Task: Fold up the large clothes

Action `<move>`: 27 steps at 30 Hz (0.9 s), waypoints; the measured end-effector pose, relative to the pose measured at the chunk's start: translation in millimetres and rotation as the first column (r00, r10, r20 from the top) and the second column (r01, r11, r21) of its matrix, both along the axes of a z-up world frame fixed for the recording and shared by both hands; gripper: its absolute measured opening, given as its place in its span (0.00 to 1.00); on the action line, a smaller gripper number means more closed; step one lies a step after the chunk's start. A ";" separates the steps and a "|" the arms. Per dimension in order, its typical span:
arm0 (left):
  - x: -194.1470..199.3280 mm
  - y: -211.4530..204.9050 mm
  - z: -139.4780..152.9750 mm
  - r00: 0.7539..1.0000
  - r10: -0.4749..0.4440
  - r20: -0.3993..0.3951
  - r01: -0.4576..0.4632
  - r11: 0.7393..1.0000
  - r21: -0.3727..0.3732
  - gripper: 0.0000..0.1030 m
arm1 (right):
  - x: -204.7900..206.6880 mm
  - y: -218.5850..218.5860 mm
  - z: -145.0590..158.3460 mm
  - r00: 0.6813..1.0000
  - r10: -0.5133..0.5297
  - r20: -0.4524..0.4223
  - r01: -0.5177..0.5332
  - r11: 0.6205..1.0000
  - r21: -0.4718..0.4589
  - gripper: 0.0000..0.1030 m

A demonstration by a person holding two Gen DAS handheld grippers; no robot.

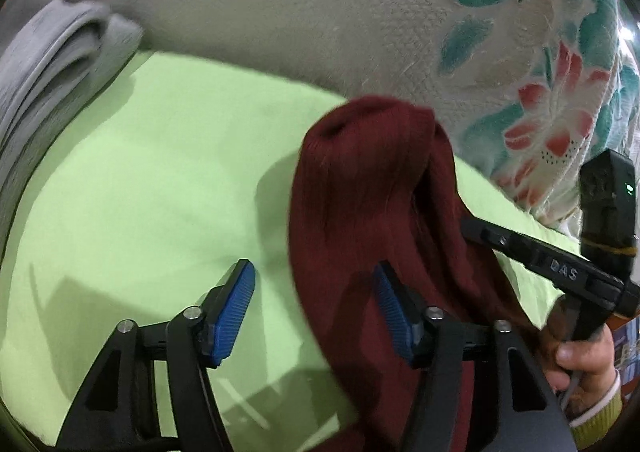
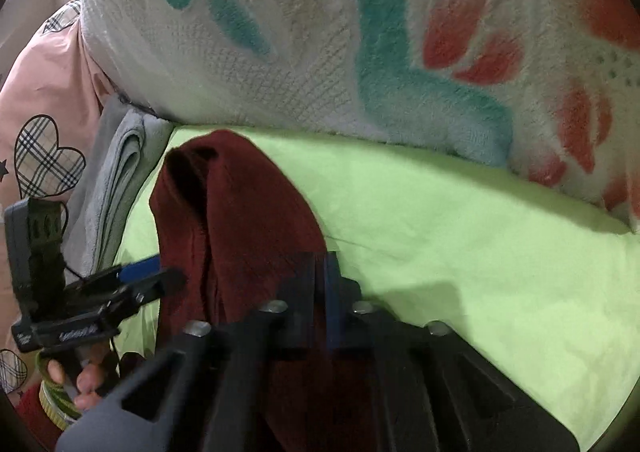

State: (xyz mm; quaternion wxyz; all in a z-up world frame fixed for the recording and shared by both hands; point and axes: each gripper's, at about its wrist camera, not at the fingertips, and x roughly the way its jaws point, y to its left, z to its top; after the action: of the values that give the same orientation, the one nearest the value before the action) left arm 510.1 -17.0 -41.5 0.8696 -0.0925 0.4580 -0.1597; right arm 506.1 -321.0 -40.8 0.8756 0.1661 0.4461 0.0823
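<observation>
A dark maroon knitted garment (image 1: 360, 179) (image 2: 240, 211) lies bunched in a raised fold on a lime-green sheet (image 1: 160, 171) (image 2: 440, 232). My left gripper (image 1: 316, 312) is open. Its blue pads (image 1: 236, 312) stand wide apart, with the garment's left edge lying loose between them. Seen from the right wrist view, the left gripper (image 2: 160, 276) reaches the cloth's left side. My right gripper (image 2: 324, 280) has its fingers pressed together on the maroon cloth. In the left wrist view the right gripper's (image 1: 472, 226) tips are buried in a fold of the garment.
A thick white blanket with teal and red flowers (image 1: 540, 91) (image 2: 360, 31) rises behind the sheet. A folded grey towel (image 1: 48, 63) (image 2: 116, 179) lies at the left edge. Pink fabric with plaid hearts (image 2: 44, 91) is far left. A hand (image 1: 580, 364) holds each gripper's handle.
</observation>
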 end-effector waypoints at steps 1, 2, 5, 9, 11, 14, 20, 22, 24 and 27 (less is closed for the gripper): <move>2.8 -3.7 1.1 1.000 -0.011 0.005 0.011 1.000 0.010 0.31 | -5.4 -2.2 5.9 1.000 -0.008 0.022 0.008 1.000 -0.017 0.03; 5.1 -7.6 1.4 1.000 -0.027 0.003 0.027 1.000 0.015 0.03 | -10.4 -5.3 11.0 0.999 -0.014 0.037 0.015 1.000 -0.024 0.03; 2.3 -17.7 8.8 0.998 -0.044 0.047 0.041 0.998 0.055 0.02 | -27.7 -17.9 27.3 0.995 -0.057 0.076 0.061 0.997 -0.049 0.03; -24.3 -28.4 38.7 0.982 -0.089 0.167 0.077 0.994 0.074 0.02 | -57.0 -43.3 52.1 0.982 -0.135 0.130 0.145 0.987 -0.073 0.03; -40.9 -33.1 55.8 0.969 -0.116 0.219 0.103 0.992 0.066 0.02 | -76.2 -55.2 63.3 0.974 -0.164 0.159 0.178 0.981 -0.076 0.03; -73.3 -44.4 79.2 0.942 -0.168 0.289 0.149 0.985 0.086 0.02 | -119.5 -69.0 82.9 0.956 -0.202 0.213 0.226 0.970 -0.093 0.03; -150.7 -66.7 94.4 0.901 -0.247 0.357 0.222 0.969 0.109 0.02 | -220.3 -77.6 100.9 0.916 -0.254 0.311 0.292 0.953 -0.081 0.03; -181.2 -74.4 89.4 0.894 -0.259 0.365 0.230 0.966 0.120 0.02 | -251.1 -71.4 98.6 0.907 -0.252 0.339 0.287 0.956 -0.059 0.03; -206.8 -77.6 77.5 0.892 -0.270 0.362 0.235 0.962 0.137 0.02 | -281.3 -63.3 92.3 0.908 -0.239 0.344 0.280 0.957 -0.074 0.03; -238.3 -76.5 58.5 0.901 -0.271 0.338 0.245 0.962 0.120 0.02 | -312.6 -48.8 74.4 0.922 -0.233 0.308 0.270 0.959 -0.084 0.03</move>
State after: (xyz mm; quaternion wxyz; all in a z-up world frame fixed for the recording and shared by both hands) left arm 271.8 -93.5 17.0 0.9113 0.0314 0.3091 -0.2701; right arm 193.5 -369.8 33.6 0.9442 0.1530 0.2895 -0.0351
